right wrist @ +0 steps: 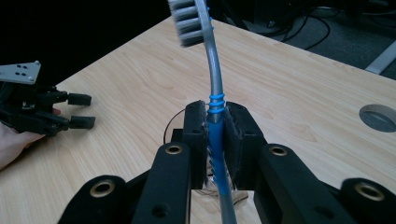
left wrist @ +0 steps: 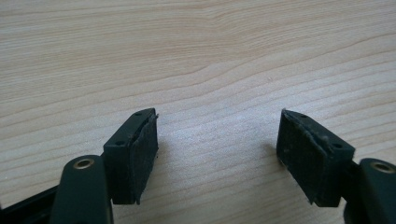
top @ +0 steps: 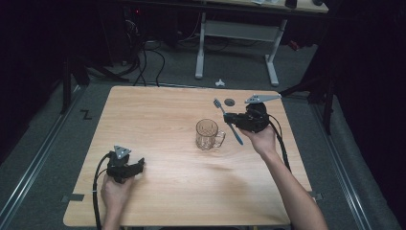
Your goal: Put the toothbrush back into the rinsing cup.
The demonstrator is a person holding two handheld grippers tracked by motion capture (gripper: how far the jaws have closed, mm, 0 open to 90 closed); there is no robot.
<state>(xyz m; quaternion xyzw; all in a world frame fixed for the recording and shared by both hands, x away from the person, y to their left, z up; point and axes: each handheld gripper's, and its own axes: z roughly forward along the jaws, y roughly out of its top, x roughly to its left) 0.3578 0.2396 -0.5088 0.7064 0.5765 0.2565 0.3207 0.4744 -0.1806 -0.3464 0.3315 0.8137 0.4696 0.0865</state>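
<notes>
Blue-handled toothbrush [right wrist: 218, 140], clamped mid-handle in the right gripper [right wrist: 217, 140], hangs tilted just beside the glass mug [top: 208, 134], seemingly for dropping in, while the left gripper [top: 136, 165] rests wide open well apart from the mug on the worktop [top: 167, 120].

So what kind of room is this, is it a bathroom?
Probably not a bathroom. It looks like a lab or workshop: a bare wooden table on grey floor, tangled cables behind it, another desk at the back. The right gripper holds a toothbrush near a glass mug.

Matt wood table [top: 158, 124], clear glass mug [top: 208, 134]
</notes>
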